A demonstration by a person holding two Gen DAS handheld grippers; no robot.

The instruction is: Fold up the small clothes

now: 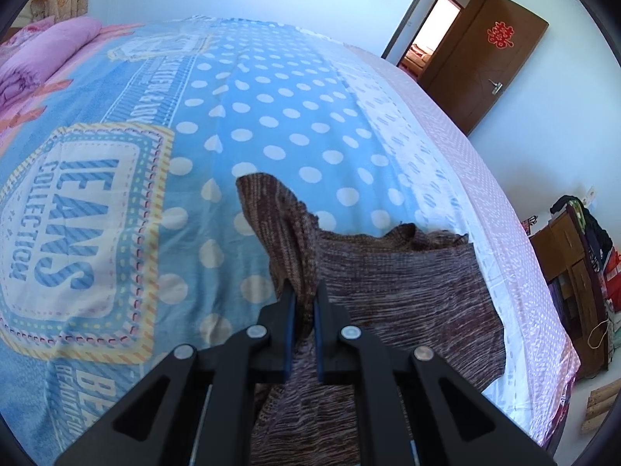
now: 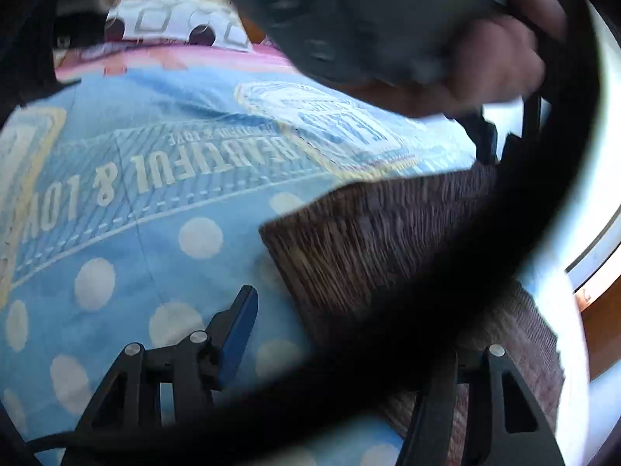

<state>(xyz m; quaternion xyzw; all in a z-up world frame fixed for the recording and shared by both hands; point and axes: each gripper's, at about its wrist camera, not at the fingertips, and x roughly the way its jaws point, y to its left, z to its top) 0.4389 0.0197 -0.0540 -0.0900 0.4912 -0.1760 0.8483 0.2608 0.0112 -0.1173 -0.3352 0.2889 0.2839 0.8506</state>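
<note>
Pinching brown knit garment [image 1: 407,283]: left tongs [image 1: 304,303].

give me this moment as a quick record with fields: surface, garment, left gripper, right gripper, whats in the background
surface: bed with a blue polka-dot sheet
garment: brown knit garment, partly folded, one part lifted off the bed
left gripper: left gripper shut on a raised fold of the garment
right gripper: right gripper open, nothing seen between its fingers; a blurred dark strap hides its right finger
background: open brown door with a red ornament, pink quilt at the far end of the bed
</note>
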